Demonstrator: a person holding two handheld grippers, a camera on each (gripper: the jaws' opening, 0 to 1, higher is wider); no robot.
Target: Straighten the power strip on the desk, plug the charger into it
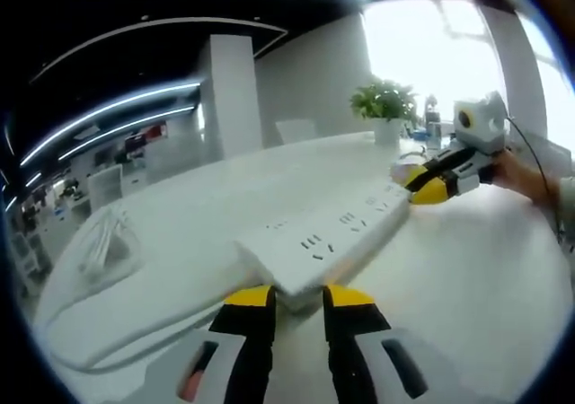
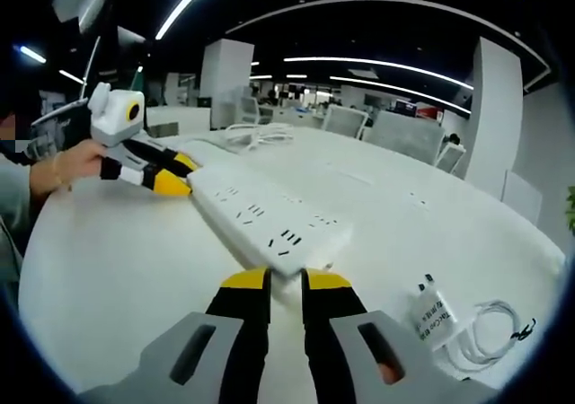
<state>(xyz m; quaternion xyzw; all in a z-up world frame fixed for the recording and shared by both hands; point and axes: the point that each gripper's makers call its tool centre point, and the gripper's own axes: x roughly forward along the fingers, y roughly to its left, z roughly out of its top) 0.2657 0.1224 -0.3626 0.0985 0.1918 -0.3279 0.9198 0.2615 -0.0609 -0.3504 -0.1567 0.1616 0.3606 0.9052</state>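
A long white power strip (image 1: 328,233) lies across the white desk (image 1: 467,287). Its near end sits between the yellow tips of my left gripper (image 1: 297,298), which is shut on it. My right gripper (image 1: 429,185) grips the far end, held by a person's hand (image 1: 521,175). In the right gripper view the power strip (image 2: 260,214) runs away from my right gripper (image 2: 286,281), shut on its near end, toward my left gripper (image 2: 173,176) at the other end. A white charger (image 2: 429,310) with its coiled cable (image 2: 490,332) lies on the desk to the right.
The strip's own white cord lies bundled (image 1: 103,238) at the desk's left side and trails along the edge; the same bundle (image 2: 260,135) shows behind the strip. A potted plant (image 1: 386,103) stands at the far end. Office chairs (image 2: 346,121) line the desk.
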